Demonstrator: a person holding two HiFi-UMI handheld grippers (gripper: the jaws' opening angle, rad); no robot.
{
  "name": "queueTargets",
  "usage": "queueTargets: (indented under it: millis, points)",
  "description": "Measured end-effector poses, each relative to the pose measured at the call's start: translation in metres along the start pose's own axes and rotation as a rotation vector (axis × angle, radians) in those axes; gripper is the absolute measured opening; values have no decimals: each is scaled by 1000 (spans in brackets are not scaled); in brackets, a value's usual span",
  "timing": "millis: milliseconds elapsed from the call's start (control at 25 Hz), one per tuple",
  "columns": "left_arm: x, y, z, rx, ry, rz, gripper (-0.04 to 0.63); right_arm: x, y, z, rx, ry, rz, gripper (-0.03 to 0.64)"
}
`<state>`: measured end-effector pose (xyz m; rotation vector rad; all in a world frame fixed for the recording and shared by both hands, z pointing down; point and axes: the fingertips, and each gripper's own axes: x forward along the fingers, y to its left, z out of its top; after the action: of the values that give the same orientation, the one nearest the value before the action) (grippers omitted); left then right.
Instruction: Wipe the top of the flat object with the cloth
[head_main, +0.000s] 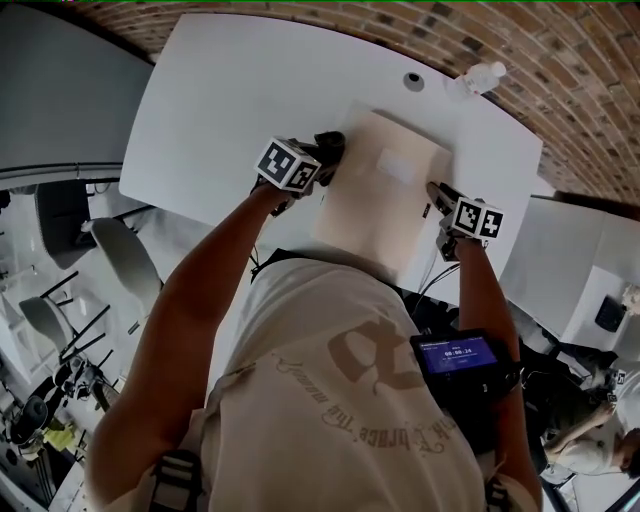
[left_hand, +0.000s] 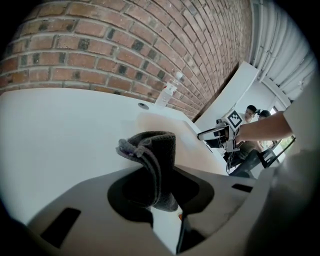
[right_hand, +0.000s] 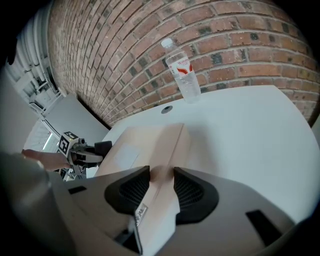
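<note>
Tan cardboard box (head_main: 385, 195) flat on the white table (head_main: 230, 90), with the cloth at its left edge.
The left gripper (left_hand: 161, 187) is clenched on a dark grey ribbed cloth (left_hand: 152, 155), bunched upright between its jaws beside the box's far-left corner. The right gripper (right_hand: 161, 175) clamps the box's right edge. The box is plain with a pale label patch on top, and a clear bottle (right_hand: 182, 75) stands well beyond it.
</note>
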<state>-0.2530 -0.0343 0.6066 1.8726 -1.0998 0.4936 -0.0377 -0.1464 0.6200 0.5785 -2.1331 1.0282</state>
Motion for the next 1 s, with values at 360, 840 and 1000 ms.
queueTargets:
  millis: [360, 840, 1000]
  points:
    - [-12, -20, -35, -1, -1, 25, 106, 0, -4, 1, 0, -14, 14, 166]
    - [-36, -52, -87, 0, 5, 49, 106, -1, -2, 2, -18, -25, 21, 166]
    - [-44, -62, -108, 1, 14, 70, 106, 1, -1, 2, -27, -28, 24, 166]
